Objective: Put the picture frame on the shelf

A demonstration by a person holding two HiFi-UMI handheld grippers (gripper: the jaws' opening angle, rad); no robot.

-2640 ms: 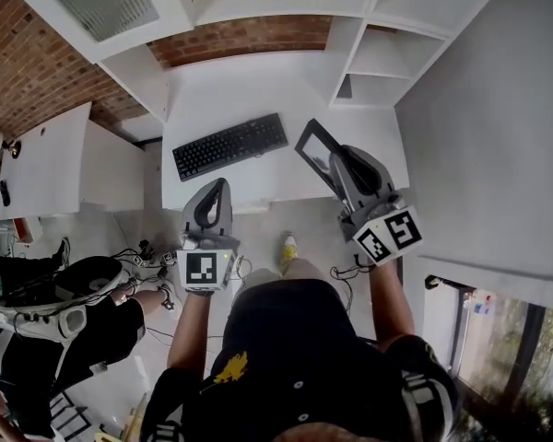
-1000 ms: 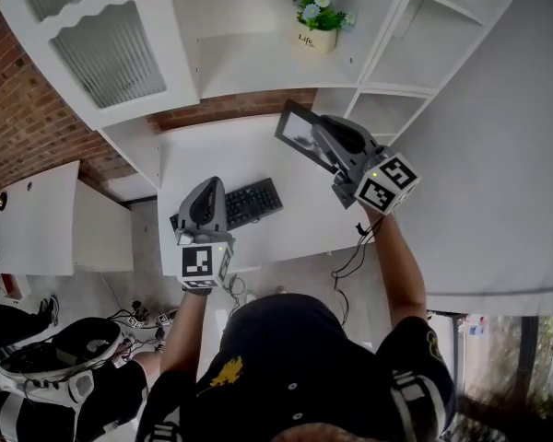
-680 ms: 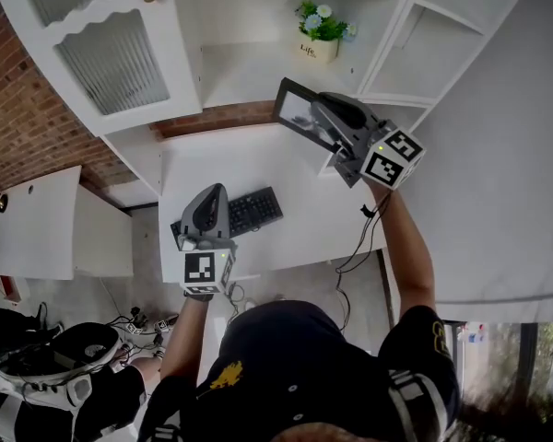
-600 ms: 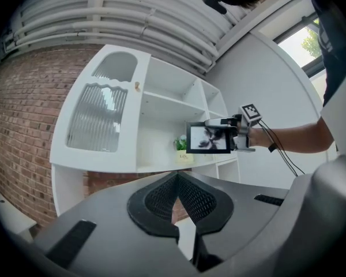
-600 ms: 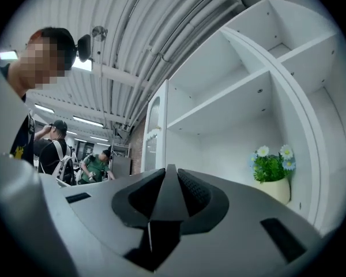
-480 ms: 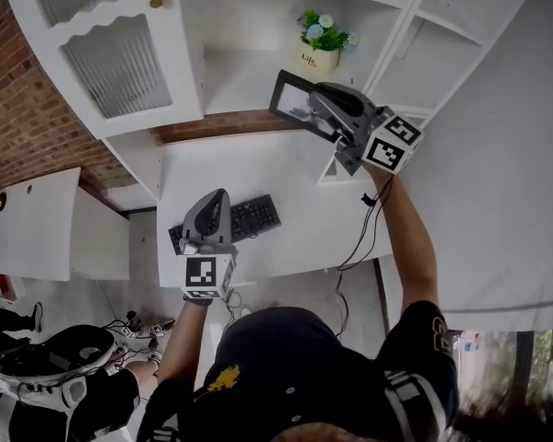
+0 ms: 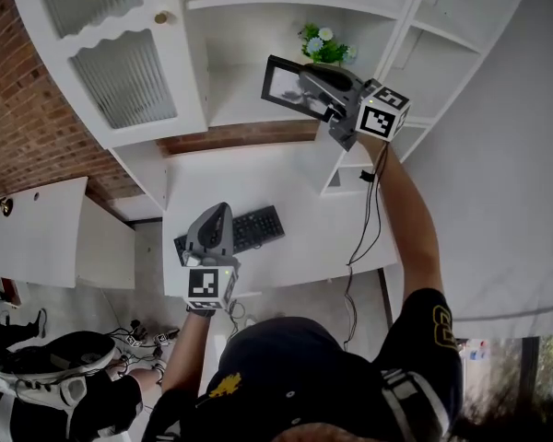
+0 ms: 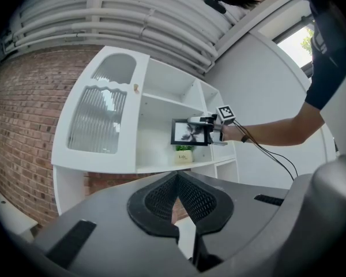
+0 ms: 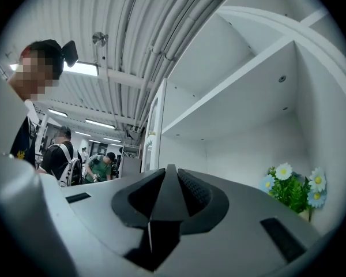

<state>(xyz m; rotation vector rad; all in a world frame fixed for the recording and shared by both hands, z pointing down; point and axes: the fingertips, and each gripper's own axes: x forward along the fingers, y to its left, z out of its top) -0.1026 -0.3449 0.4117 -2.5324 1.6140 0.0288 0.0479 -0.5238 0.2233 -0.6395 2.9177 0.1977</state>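
The black picture frame point(image 7: 284, 81) hangs in the air in front of the open white shelf point(image 7: 249, 99), just left of a potted flower point(image 7: 324, 44). My right gripper point(image 7: 311, 87) is shut on the frame's right edge, arm stretched up. In the left gripper view the frame point(image 8: 189, 133) faces me, upright, above the flower pot point(image 8: 184, 154). The right gripper view shows the frame's edge point(image 9: 168, 203) wedged between the pads, with the shelf bay and flowers point(image 9: 291, 189) ahead. My left gripper point(image 7: 217, 213) is shut and holds nothing, level above the desk.
A black keyboard point(image 7: 250, 229) lies on the white desk point(image 7: 295, 191). A ribbed-glass cabinet door point(image 7: 120, 72) closes the bay to the left. Smaller shelf compartments point(image 7: 359, 168) stand at the right. A brick wall point(image 7: 28, 109) is behind. People stand far off in the right gripper view.
My right gripper has carried the frame up from desk height to the front of the shelf bay, close to the flower pot. The left gripper has stayed near the keyboard.
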